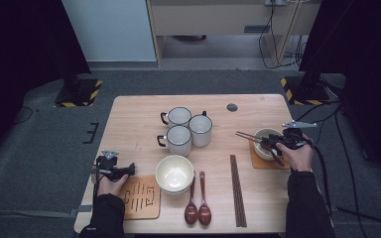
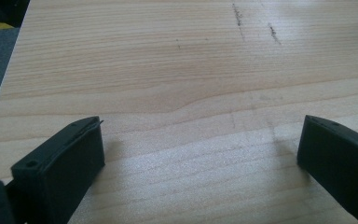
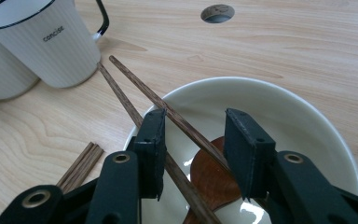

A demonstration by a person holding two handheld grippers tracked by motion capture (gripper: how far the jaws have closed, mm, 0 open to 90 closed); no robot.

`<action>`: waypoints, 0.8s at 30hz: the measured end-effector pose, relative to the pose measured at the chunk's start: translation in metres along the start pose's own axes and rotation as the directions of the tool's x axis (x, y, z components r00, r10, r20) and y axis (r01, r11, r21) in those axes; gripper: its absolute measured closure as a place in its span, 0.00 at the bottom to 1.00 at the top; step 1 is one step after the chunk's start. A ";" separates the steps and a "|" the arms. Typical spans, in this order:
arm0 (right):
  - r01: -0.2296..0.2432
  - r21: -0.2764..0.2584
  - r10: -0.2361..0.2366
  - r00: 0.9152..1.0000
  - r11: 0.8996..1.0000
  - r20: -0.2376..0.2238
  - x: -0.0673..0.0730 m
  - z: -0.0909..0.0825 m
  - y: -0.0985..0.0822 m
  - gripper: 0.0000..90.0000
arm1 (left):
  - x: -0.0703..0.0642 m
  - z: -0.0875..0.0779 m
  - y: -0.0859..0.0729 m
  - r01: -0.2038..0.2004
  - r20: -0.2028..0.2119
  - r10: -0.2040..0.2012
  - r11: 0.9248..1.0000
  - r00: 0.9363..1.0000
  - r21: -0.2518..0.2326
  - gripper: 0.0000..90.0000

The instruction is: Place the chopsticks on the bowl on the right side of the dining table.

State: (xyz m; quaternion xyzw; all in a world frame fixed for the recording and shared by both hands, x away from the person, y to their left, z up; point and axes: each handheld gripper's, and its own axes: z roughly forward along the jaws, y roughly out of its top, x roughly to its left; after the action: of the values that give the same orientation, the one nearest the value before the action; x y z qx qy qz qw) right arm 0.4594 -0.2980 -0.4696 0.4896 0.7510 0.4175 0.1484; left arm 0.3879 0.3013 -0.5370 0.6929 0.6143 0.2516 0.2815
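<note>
A white bowl (image 1: 263, 134) (image 3: 261, 88) sits on a brown coaster (image 1: 258, 163) at the table's right. A wooden spoon (image 3: 212, 182) lies inside it. Two dark wooden chopsticks (image 1: 247, 136) (image 3: 135, 80) rest across its rim, pointing toward the mugs. My right gripper (image 1: 272, 145) (image 3: 195, 116) hovers over the bowl. Its jaws stand apart, with the chopsticks running between them. The right pad is clear of the sticks. My left gripper (image 1: 129, 171) (image 2: 200, 135) rests at the table's left edge, wide open over bare wood.
Three white mugs (image 1: 179, 140) (image 3: 46, 39) cluster at centre back. An empty bowl (image 1: 174, 173), two wooden spoons (image 1: 197, 208) and another chopstick pair (image 1: 237, 191) (image 3: 79, 168) lie near the front. A patterned coaster (image 1: 141, 197) sits front left. A cable hole (image 1: 232, 107) marks the far side.
</note>
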 end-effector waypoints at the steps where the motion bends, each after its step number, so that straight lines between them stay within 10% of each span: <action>1: 0.000 0.004 0.000 1.000 1.000 -0.003 0.000 0.000 0.000 0.66 | 0.000 0.000 0.000 0.000 0.000 0.000 1.000 1.000 0.000 0.00; 14: 0.024 -0.016 -0.024 1.000 1.000 0.002 0.003 -0.011 0.003 0.62 | 0.000 0.000 0.000 0.000 0.000 0.000 1.000 1.000 0.000 0.00; 24: 0.056 -0.074 -0.054 0.998 0.996 0.033 0.009 -0.042 -0.001 0.78 | 0.000 0.000 0.000 0.000 0.000 0.000 1.000 1.000 0.000 0.00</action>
State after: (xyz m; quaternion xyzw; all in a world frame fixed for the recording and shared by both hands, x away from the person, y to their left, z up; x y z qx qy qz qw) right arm 0.4278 -0.3107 -0.4430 0.4694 0.7456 0.4334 0.1896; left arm 0.3879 0.3013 -0.5370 0.6930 0.6142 0.2516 0.2814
